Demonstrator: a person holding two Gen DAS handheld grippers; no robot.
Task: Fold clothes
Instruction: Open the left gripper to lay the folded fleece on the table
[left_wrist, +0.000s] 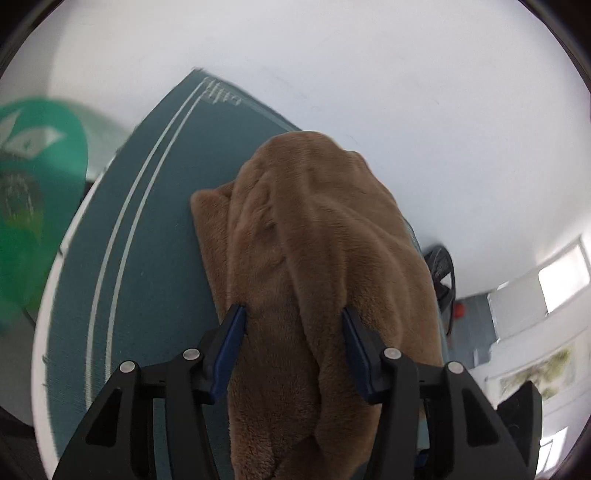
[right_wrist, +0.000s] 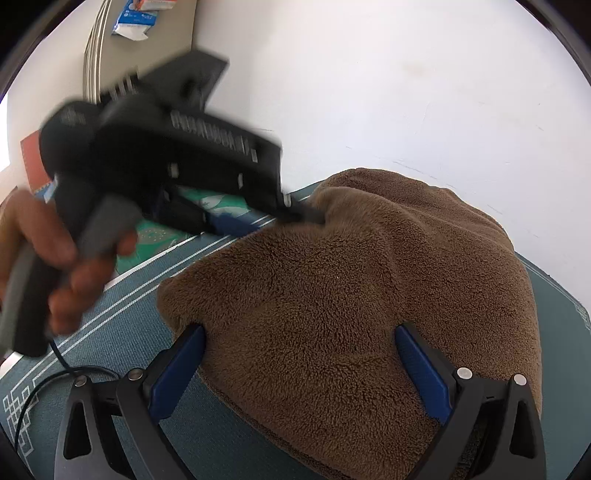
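Blue-padded fingers (left_wrist: 236, 332) of the left gripper (left_wrist: 293, 321) are standing partly apart over a brown fleece garment (left_wrist: 317, 240), with a raised fold of the plush cloth running between them; the pads are sitting at the cloth's sides without pinching it, so nothing is being gripped. Over on the right gripper (right_wrist: 299, 343) the fingers (right_wrist: 417, 358) are spreading wide, straddling the same brown fleece garment (right_wrist: 351, 280) without clamping it. The garment is lying bunched and partly folded on a teal mat (left_wrist: 140, 240) with pale stripes running along one long edge and a small pale pattern at its far corner. In the left wrist view the fleece is covering the mat's right side and reaching almost to its far edge, while the mat's left half is lying bare. The mat itself is resting on a white surface (left_wrist: 406, 110). In the right wrist view the left gripper (right_wrist: 299, 216) is appearing as a blurred black body, its tip touching the garment's upper left fold, and a person's hand (right_wrist: 55, 251) is wrapping around its grey handle. A black cable (right_wrist: 55, 373) is trailing from that handle across the mat's near left corner (right_wrist: 44, 410). A green sheet with white leaf shapes (left_wrist: 40, 177) is lying beyond the mat's striped edge. Some blue and white packets (right_wrist: 135, 22) are sitting at the far top left, too small to identify.
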